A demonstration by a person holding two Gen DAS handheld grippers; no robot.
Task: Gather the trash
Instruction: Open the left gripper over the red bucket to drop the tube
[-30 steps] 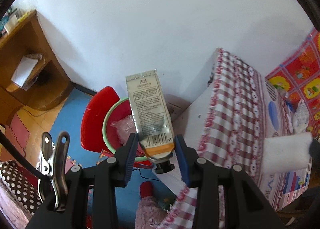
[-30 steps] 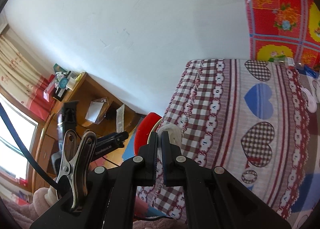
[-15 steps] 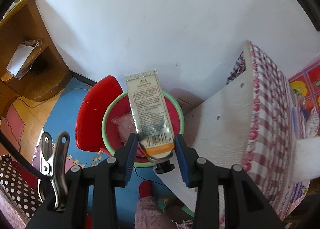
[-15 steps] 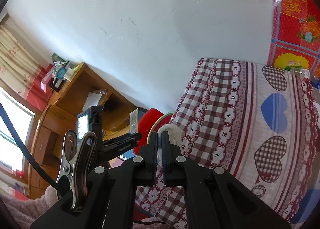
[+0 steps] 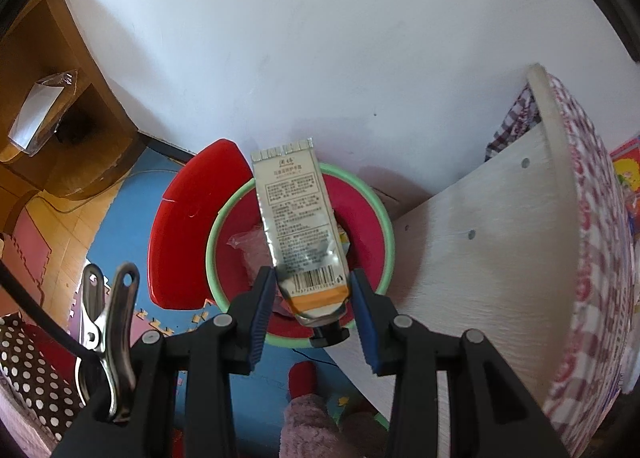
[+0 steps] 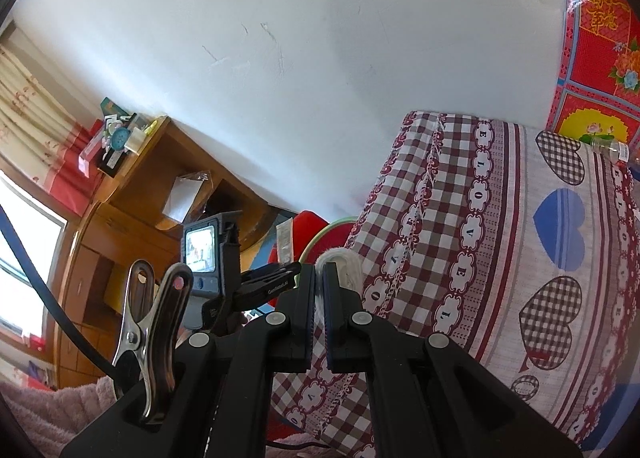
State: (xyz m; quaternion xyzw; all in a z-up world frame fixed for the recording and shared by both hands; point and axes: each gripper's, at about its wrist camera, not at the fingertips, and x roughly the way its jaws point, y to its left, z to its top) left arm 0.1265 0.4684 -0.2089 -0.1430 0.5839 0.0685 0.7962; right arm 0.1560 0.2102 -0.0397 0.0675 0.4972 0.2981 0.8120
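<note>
My left gripper (image 5: 313,300) is shut on a silver squeeze tube (image 5: 298,226) with an orange band and black cap, held cap-end toward the camera. The tube hangs directly above a red bin with a green rim (image 5: 374,210) on the floor; clear plastic wrapping (image 5: 248,250) lies inside. In the right wrist view my right gripper (image 6: 319,300) is shut on a white tissue wad (image 6: 344,264) over the edge of the checked cloth (image 6: 460,258). The left gripper (image 6: 268,284) and tube (image 6: 285,244) show there, beside the bin rim (image 6: 326,232).
A red lid (image 5: 184,230) leans against the bin's left side. A white wooden panel (image 5: 480,254) of the cloth-covered table stands right of the bin. A wooden desk (image 5: 52,130) sits at the left, blue and yellow foam floor mats (image 5: 116,218) below. A plastic bottle (image 6: 610,148) lies far right.
My left gripper has sunk with the tube toward the bin, which now looks larger and sits centred under it. My right gripper has drifted slightly along the cloth edge, still clamped on the tissue.
</note>
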